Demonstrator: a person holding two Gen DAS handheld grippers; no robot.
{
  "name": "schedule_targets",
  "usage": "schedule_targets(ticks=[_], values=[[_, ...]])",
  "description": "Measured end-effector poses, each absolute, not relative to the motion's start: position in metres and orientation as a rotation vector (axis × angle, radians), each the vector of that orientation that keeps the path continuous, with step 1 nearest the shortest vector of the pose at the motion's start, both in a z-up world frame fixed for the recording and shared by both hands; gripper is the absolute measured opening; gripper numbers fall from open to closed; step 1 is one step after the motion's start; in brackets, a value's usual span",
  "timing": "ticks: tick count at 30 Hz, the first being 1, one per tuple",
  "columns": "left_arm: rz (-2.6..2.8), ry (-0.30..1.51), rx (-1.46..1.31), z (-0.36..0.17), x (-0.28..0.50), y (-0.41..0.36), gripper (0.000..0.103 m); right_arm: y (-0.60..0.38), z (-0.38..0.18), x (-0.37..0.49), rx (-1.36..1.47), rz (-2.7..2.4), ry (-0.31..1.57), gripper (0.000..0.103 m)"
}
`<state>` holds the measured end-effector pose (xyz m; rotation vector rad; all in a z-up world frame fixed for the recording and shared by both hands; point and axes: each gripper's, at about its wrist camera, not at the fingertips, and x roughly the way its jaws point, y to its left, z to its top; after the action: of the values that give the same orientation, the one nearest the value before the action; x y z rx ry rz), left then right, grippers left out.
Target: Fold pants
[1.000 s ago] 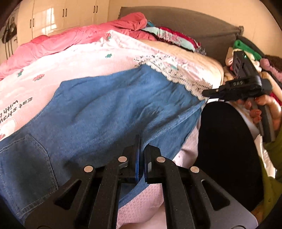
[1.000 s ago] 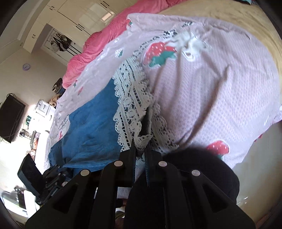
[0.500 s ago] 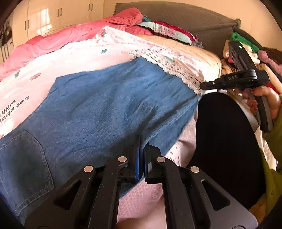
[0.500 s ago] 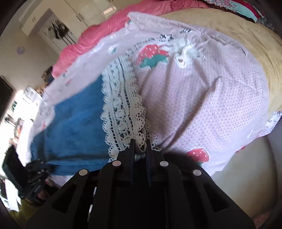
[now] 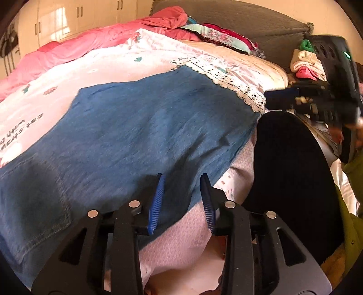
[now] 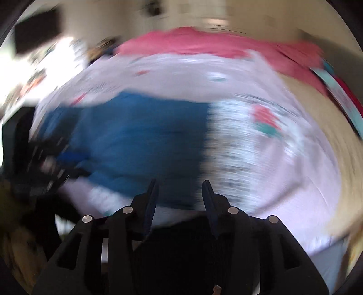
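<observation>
Blue denim pants with a white lace hem lie flat across the bed, the back pocket at the lower left. My left gripper is open and empty just above the near edge of the denim. My right gripper is open and empty; its view is motion-blurred and shows the pants and the lace hem in front of it. The right gripper also shows in the left wrist view, off the lace corner.
The pants rest on a pink strawberry-print bedsheet. A pink quilt lies along the far side. A grey headboard and a pile of clothes are at the right. The person's black-clad leg stands beside the bed.
Both grippers have opened and let go of the pants: the left released the denim edge, the right released the lace hem. The right gripper has swung fast, now facing across the pants.
</observation>
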<state>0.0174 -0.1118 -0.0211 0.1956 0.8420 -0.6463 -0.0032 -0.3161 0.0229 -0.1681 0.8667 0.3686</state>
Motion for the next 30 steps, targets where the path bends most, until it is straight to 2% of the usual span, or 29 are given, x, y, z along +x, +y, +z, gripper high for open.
schedule_targets(ticks=[10,11,12,13,15,23,24,26,27,28,30], values=[[-0.585,0.849,0.212,-0.028,0.008,-0.102,0.027,-0.234,-0.021,0.008,-0.573,0.497,0.9,0.036],[-0.581,0.849,0.219,-0.03,0.009,-0.102,0.027,-0.234,-0.024,0.013,-0.58,0.491,0.906,0.029],[-0.576,0.85,0.225,-0.031,0.01,-0.101,0.023,-0.234,-0.026,0.018,-0.574,0.498,0.925,0.008],[-0.562,0.852,0.232,-0.032,0.011,-0.1,0.016,-0.236,-0.027,0.02,-0.569,0.503,0.933,0.006],[-0.563,0.86,0.224,-0.03,0.011,-0.096,0.014,-0.241,-0.023,0.017,-0.558,0.542,0.941,0.005],[-0.56,0.876,0.242,-0.028,0.007,-0.091,0.014,-0.253,-0.044,0.01,-0.5,0.549,1.046,0.004],[-0.563,0.872,0.229,-0.026,0.005,-0.087,0.015,-0.257,-0.041,0.009,-0.461,0.557,1.044,0.005],[-0.553,0.865,0.192,-0.017,0.0,-0.075,0.025,-0.266,-0.028,0.002,-0.357,0.592,1.019,0.006],[-0.535,0.853,0.165,-0.011,-0.002,-0.066,0.033,-0.274,-0.02,0.0,-0.295,0.609,0.995,0.012],[-0.52,0.842,0.141,-0.007,-0.004,-0.058,0.035,-0.279,-0.016,0.0,-0.272,0.606,0.978,0.02],[-0.466,0.815,0.063,0.008,-0.005,-0.033,0.037,-0.285,-0.008,0.002,-0.241,0.591,0.943,0.029]])
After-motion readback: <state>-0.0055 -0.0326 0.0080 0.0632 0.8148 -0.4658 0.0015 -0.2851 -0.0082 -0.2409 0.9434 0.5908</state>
